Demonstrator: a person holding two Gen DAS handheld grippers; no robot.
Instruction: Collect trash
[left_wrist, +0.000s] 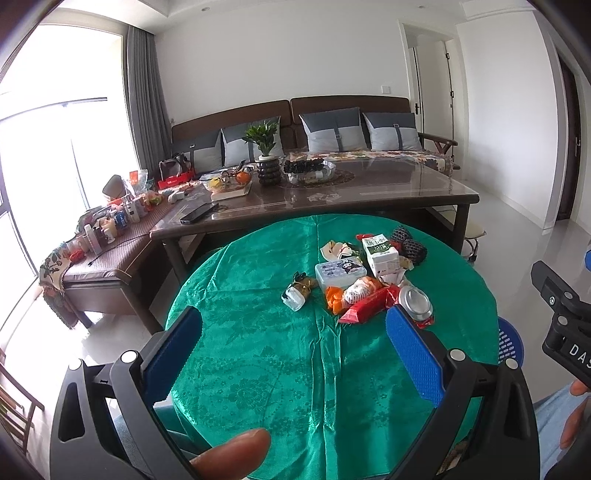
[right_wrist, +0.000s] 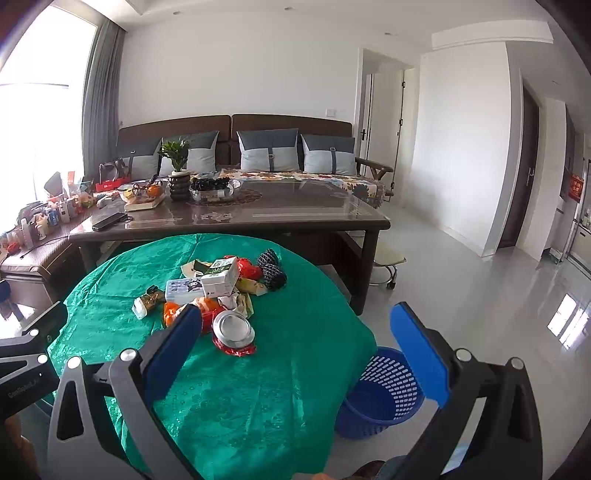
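A heap of trash lies on the round table under a green cloth (left_wrist: 258, 350) (right_wrist: 258, 387): a crushed can (left_wrist: 415, 301) (right_wrist: 233, 326), a green-and-white milk carton (left_wrist: 380, 253) (right_wrist: 221, 277), a red wrapper (left_wrist: 364, 308), a wet-wipe pack (left_wrist: 340, 273) (right_wrist: 183, 288), black foam nets (left_wrist: 410, 243) (right_wrist: 272, 271) and a small crumpled wrapper (left_wrist: 297, 291) (right_wrist: 147, 301). My left gripper (left_wrist: 293, 325) is open and empty, short of the heap. My right gripper (right_wrist: 295, 325) is open and empty, with the can near its left finger. A blue perforated basket (right_wrist: 384, 395) (left_wrist: 509, 341) stands on the floor beside the table's right edge.
A dark coffee table (left_wrist: 369, 192) (right_wrist: 277, 214) with a plant, fruit bowls and a phone stands just behind the round table. A sofa (left_wrist: 332, 125) lines the wall, and a cluttered bench (left_wrist: 110, 236) sits at left. Pale floor (right_wrist: 480, 295) extends to the right.
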